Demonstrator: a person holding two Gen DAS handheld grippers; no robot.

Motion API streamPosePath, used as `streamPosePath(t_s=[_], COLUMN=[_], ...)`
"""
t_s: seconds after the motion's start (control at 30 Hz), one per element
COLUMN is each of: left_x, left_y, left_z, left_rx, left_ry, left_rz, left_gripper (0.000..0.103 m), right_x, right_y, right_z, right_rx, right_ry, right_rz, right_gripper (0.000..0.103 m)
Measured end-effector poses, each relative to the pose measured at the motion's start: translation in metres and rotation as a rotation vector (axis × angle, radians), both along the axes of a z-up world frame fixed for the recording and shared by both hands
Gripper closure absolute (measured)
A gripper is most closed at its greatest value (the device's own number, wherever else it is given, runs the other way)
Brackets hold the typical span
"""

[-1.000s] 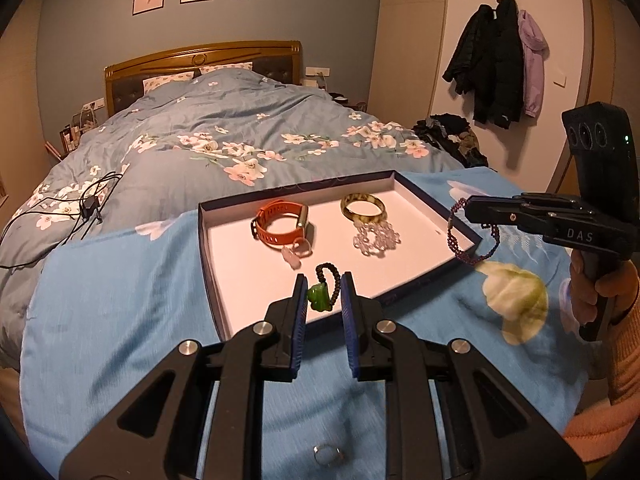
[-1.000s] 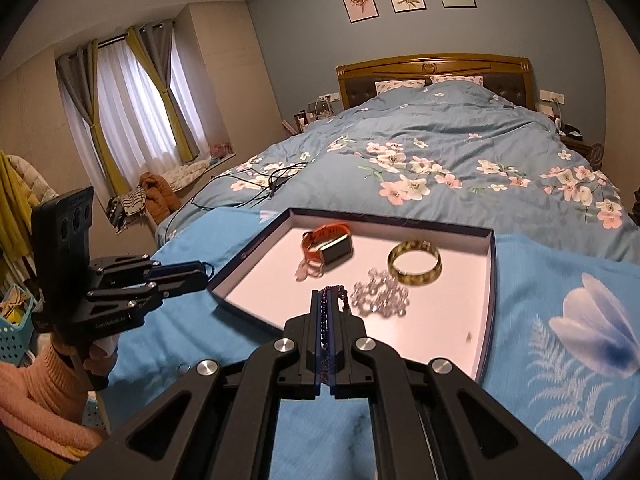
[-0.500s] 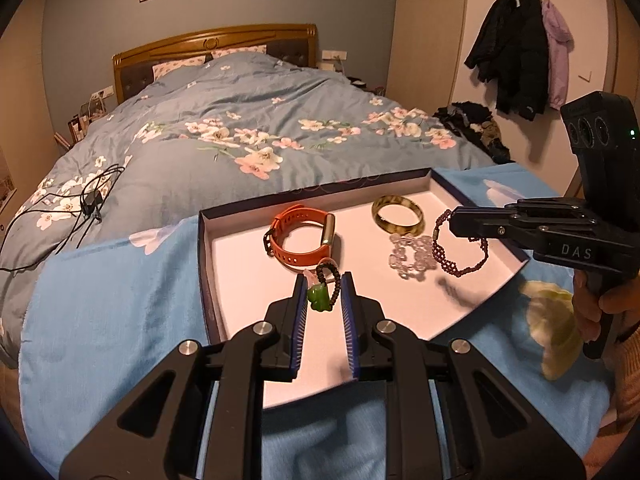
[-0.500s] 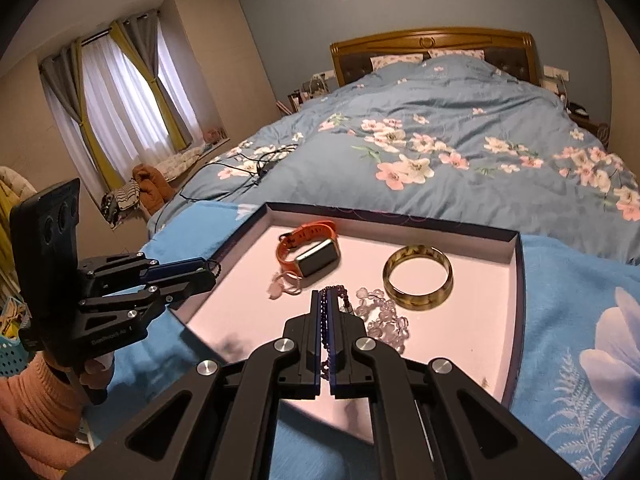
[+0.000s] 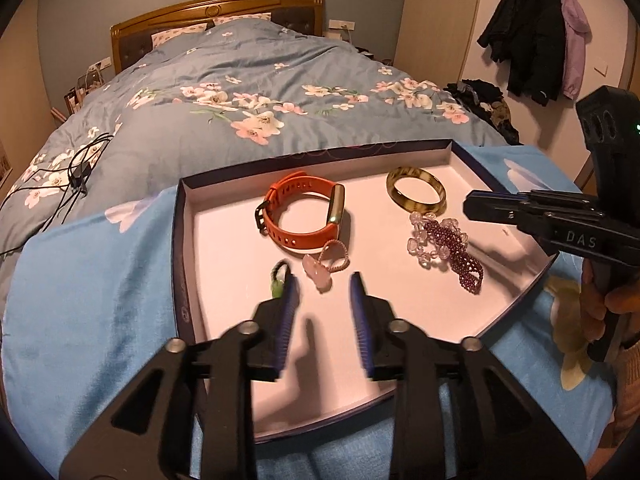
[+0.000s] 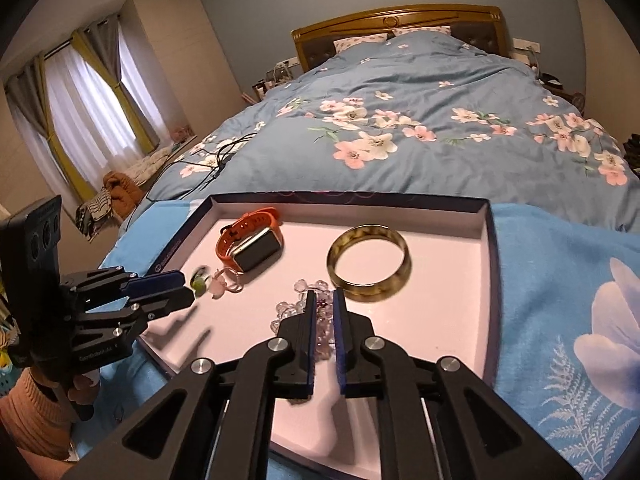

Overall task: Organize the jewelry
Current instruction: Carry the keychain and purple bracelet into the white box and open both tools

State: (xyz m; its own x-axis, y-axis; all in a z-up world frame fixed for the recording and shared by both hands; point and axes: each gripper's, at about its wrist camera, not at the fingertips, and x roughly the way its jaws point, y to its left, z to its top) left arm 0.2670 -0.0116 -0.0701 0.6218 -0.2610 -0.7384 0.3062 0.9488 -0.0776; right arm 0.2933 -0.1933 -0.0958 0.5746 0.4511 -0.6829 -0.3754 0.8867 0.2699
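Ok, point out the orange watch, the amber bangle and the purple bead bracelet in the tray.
Orange watch (image 6: 256, 255): right wrist view, on its dark screen.
Amber bangle (image 6: 374, 292): right wrist view, on its near rim.
Purple bead bracelet (image 5: 460, 254): left wrist view, on its beaded middle.

Home bedrm: bed (image 5: 248, 92) w/ headboard (image 6: 396, 20), curtains (image 6: 80, 108).

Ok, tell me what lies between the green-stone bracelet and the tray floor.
Nothing visible: the green-stone bracelet sits by the left gripper's opening jaws, not between them, over bare tray floor; the pink charm lies beside.
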Motion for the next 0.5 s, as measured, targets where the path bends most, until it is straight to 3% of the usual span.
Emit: streamPosePath(t_s=[0.13, 0.2, 0.5], left_x=[-0.010, -0.023, -0.083], left_y=[0.004, 0.004, 0.008], left_z=[0.007, 0.015, 0.030], left_rx=[0.003, 0.021, 0.056], left_ry=[-0.033, -0.083, -0.191], left_rz=[0.021, 0.023, 0.035], left_gripper=[0.064, 0.062, 0.046], right_x=[-0.011, -0.021, -0.073], right_y=[-0.003, -0.003, -0.003], right_z=[0.006, 0.011, 0.025], right_rx=[-0.005, -0.010, 0.002], right_ry=[-0.027, -0.046, -0.102], right_rz=[-0.007, 0.001, 0.053], right_gripper=[0.092, 0.083, 0.063])
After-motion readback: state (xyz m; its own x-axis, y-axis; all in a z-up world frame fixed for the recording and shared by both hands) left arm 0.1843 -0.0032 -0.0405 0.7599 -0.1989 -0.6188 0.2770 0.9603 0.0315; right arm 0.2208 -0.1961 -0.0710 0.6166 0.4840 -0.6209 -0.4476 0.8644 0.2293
